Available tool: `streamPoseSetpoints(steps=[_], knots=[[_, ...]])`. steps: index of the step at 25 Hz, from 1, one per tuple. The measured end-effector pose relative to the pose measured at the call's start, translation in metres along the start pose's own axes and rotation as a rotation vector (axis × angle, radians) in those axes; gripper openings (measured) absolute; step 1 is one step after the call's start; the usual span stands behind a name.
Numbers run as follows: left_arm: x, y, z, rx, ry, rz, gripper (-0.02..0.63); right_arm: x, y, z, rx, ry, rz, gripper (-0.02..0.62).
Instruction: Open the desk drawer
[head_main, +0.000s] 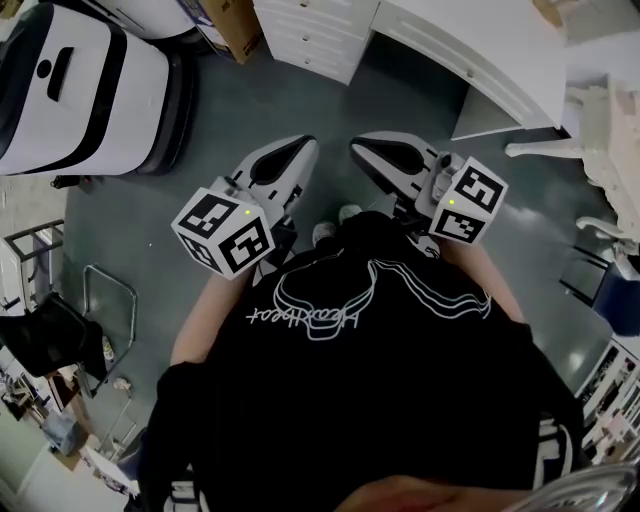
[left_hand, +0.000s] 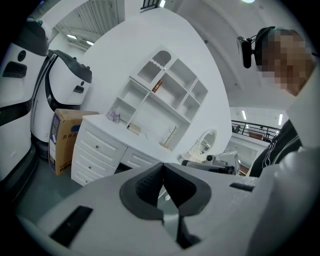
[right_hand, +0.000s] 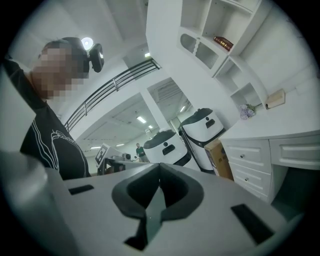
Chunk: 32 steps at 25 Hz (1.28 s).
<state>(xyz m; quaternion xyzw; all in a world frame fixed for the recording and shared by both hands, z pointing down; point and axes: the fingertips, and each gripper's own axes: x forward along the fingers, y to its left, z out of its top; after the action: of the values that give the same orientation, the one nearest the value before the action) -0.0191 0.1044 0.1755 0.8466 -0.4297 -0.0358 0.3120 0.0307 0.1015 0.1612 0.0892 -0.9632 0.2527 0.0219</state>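
Note:
The white desk (head_main: 500, 70) stands at the top of the head view, with a stack of shut drawers (head_main: 310, 38) at its left end. Both grippers are held side by side in front of my chest, well short of the desk. My left gripper (head_main: 300, 148) points toward it with its pads together and nothing between them. My right gripper (head_main: 365, 148) looks the same, shut and empty. In the left gripper view the shut jaws (left_hand: 162, 176) face the drawer stack (left_hand: 92, 150). From the right gripper (right_hand: 159, 182) the drawers (right_hand: 250, 161) lie to the right.
A cardboard box (head_main: 235, 28) stands left of the drawer stack. A large white-and-black machine (head_main: 85, 90) fills the upper left. A shelf unit (left_hand: 162, 97) sits on the desk. A metal-frame chair (head_main: 105, 300) and clutter line the left; a white chair (head_main: 600, 140) is at right.

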Motion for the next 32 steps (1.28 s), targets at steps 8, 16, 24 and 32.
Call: streamPoseSetpoints(steps=[8,16,24,32], knots=[[0.06,0.056,0.022,0.01,0.024,0.058,0.005,0.019,-0.084,0.015,0.055,0.001,-0.03,0.006],[0.137,0.125,0.039,0.013,0.082,0.089,0.005,0.047,-0.189,0.02,0.139,0.037,-0.016,0.006],[0.193,0.173,0.026,0.011,0.132,0.099,0.005,0.071,-0.253,-0.006,0.154,0.137,0.017,0.006],[0.236,0.235,-0.02,-0.006,0.177,0.084,0.005,0.085,-0.31,-0.085,0.28,0.16,-0.02,0.006]])
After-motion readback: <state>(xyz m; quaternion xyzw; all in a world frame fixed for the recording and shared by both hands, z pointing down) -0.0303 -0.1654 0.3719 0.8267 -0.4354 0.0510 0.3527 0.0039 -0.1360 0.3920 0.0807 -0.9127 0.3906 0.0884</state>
